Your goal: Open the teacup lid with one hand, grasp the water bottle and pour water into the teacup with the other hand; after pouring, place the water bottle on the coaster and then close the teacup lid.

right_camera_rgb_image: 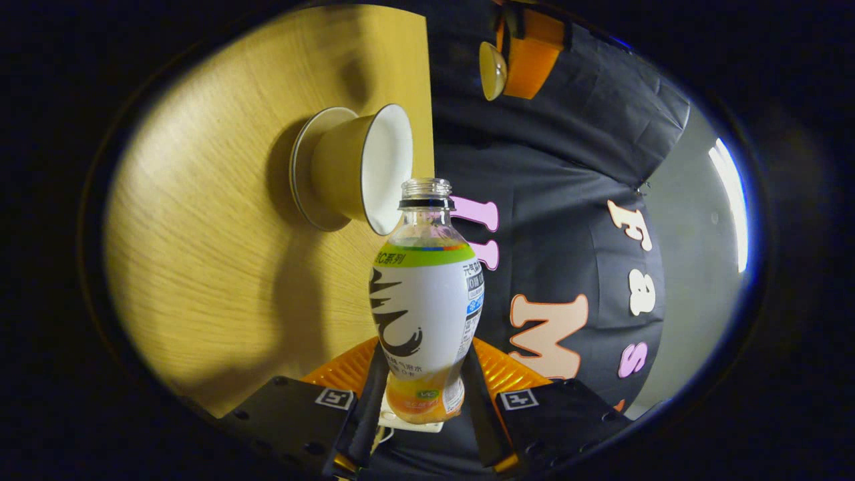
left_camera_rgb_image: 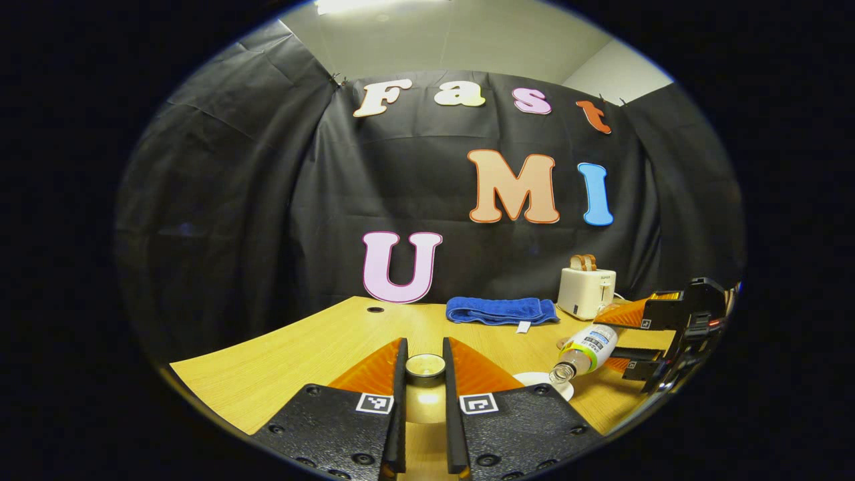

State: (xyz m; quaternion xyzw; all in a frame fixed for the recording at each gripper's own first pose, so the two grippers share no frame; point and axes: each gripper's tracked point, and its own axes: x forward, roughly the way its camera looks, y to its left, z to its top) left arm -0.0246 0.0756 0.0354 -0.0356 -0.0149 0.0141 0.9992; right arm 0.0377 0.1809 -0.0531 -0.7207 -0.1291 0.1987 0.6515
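Observation:
My left gripper (left_camera_rgb_image: 424,346) is shut on the small round teacup lid (left_camera_rgb_image: 425,367), held above the wooden table (left_camera_rgb_image: 314,347). To its right, my right gripper (left_camera_rgb_image: 618,341) holds the uncapped water bottle (left_camera_rgb_image: 588,349) tilted, mouth down over the white teacup (left_camera_rgb_image: 542,381). In the right gripper view the bottle (right_camera_rgb_image: 425,300) sits between my right gripper's (right_camera_rgb_image: 425,354) fingers. Its open mouth is at the rim of the teacup (right_camera_rgb_image: 364,172), which stands on a saucer (right_camera_rgb_image: 298,167). The left gripper (right_camera_rgb_image: 528,47) with the lid (right_camera_rgb_image: 492,70) hangs beyond. I cannot make out a water stream.
A folded blue towel (left_camera_rgb_image: 501,310) lies at the back of the table, and a white toaster (left_camera_rgb_image: 586,292) with bread stands to its right. The table's left half is bare wood, with a small cable hole (left_camera_rgb_image: 375,309) near the wall.

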